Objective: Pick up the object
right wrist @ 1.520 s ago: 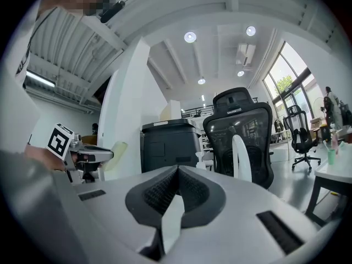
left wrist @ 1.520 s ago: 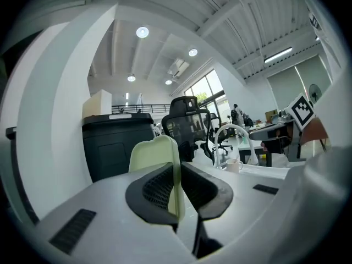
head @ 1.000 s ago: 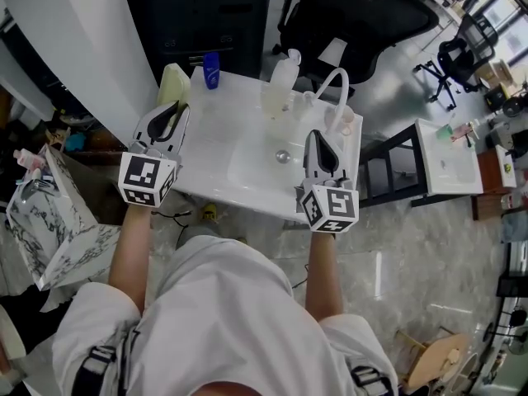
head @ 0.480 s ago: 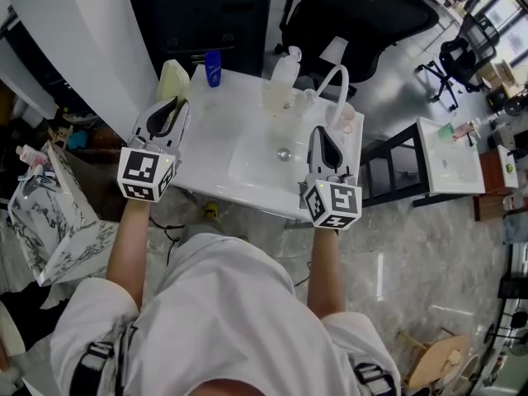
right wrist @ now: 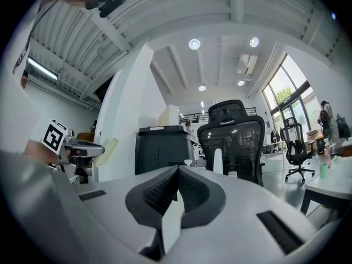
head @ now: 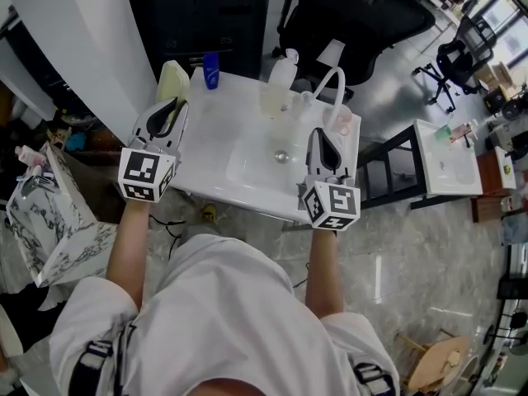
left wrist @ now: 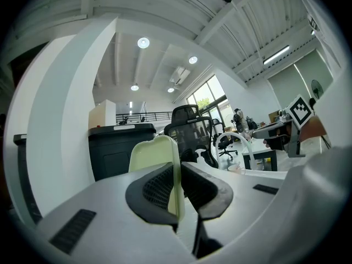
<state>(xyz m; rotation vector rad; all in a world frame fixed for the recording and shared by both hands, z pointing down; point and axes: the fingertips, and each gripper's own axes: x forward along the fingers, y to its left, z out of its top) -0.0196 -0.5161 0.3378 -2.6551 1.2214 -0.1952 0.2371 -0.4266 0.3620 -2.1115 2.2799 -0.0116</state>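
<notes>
Left gripper pinches the pale slab at ten o'clock, right gripper closed on nothing; I'd lift slowly, upright.

Head camera steeply down over the sink, left gripper and right gripper cameras close behind their jaws, level, sharing the far black chair.

One sink, one faucet, two bottles, one pale-green slab, perhaps two chairs.

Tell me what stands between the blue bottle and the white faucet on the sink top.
A clear plastic bottle stands between the blue bottle and the faucet. This shows in the head view.
</notes>
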